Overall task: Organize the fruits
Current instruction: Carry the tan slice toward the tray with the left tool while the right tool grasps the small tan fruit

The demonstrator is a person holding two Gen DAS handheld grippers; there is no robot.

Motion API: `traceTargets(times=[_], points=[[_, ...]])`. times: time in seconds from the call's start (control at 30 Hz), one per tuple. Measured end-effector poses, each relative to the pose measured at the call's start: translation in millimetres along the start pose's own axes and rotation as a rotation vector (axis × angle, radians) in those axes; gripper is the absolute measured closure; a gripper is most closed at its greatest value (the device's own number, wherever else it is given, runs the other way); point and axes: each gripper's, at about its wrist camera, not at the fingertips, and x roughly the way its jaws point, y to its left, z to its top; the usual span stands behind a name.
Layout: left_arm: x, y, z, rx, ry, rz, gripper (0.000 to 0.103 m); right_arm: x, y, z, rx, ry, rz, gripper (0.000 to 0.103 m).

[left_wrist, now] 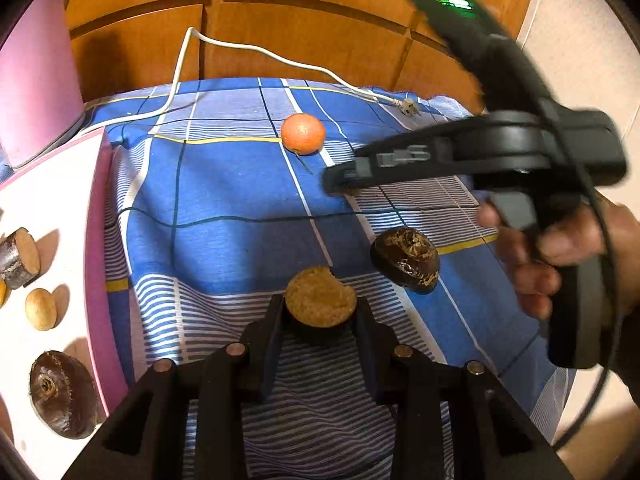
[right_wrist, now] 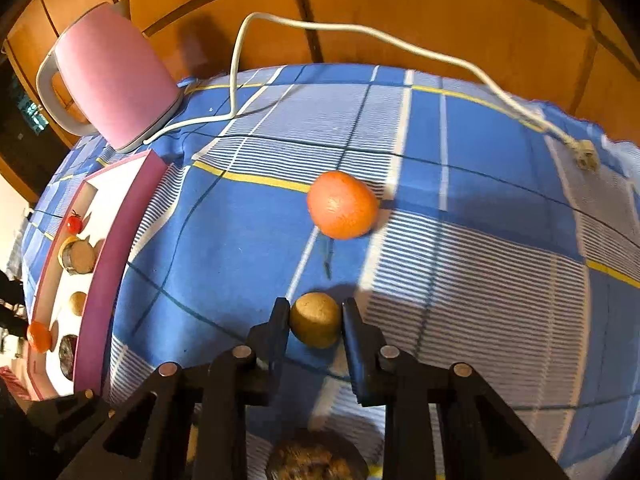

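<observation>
My left gripper (left_wrist: pixel 320 303) is shut on a cut brown fruit piece (left_wrist: pixel 320 294) with a tan cut face, low over the blue checked cloth (left_wrist: pixel 224 248). A dark brown round fruit (left_wrist: pixel 406 260) lies just right of it, and an orange (left_wrist: pixel 303 133) sits farther back. My right gripper (right_wrist: pixel 315 307) is shut on a small tan round fruit (right_wrist: pixel 316 322), with the orange (right_wrist: pixel 342 205) beyond it. In the left wrist view the right gripper (left_wrist: pixel 334 180) reaches in from the right, blurred, with a hand (left_wrist: pixel 560 248) on its handle.
A pink-rimmed white tray (left_wrist: pixel 98 240) at the left holds a cut piece (left_wrist: pixel 20 258), a tan fruit (left_wrist: pixel 40 309) and a dark fruit (left_wrist: pixel 60 394). The tray (right_wrist: pixel 116 248) also holds a cherry tomato (right_wrist: pixel 74 224). A pink kettle (right_wrist: pixel 116 76) and white cable (right_wrist: pixel 440 60) are at the back.
</observation>
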Motion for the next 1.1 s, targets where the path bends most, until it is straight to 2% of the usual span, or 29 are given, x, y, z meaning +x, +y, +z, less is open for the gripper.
traceTargets(times=[0.27,0.43,0.57,0.77,0.93,1.1], points=[[-3,-1,6,-0.015,0.015,-0.001,0.069,-43,-44,-44,0.170,-0.069,-0.119,0.077],[-29,-1,9,-0.023,-0.027,-0.008,0.069,-40,-64,-62,0.251,-0.062,-0.163,0.077],[-57,11,14,-0.061,-0.066,-0.003,0.069,-42,-65,-65,0.252,-0.080,-0.169,0.077],[-107,64,14,-0.196,-0.135,0.036,0.069,-43,-61,-67,0.242,-0.079,-0.184,0.077],[-136,124,-2,-0.321,-0.162,0.158,0.069,-41,-62,-65,0.228,-0.076,-0.180,0.077],[-137,173,-20,-0.443,-0.122,0.261,0.069,-38,-59,-65,0.205,-0.076,-0.196,0.077]])
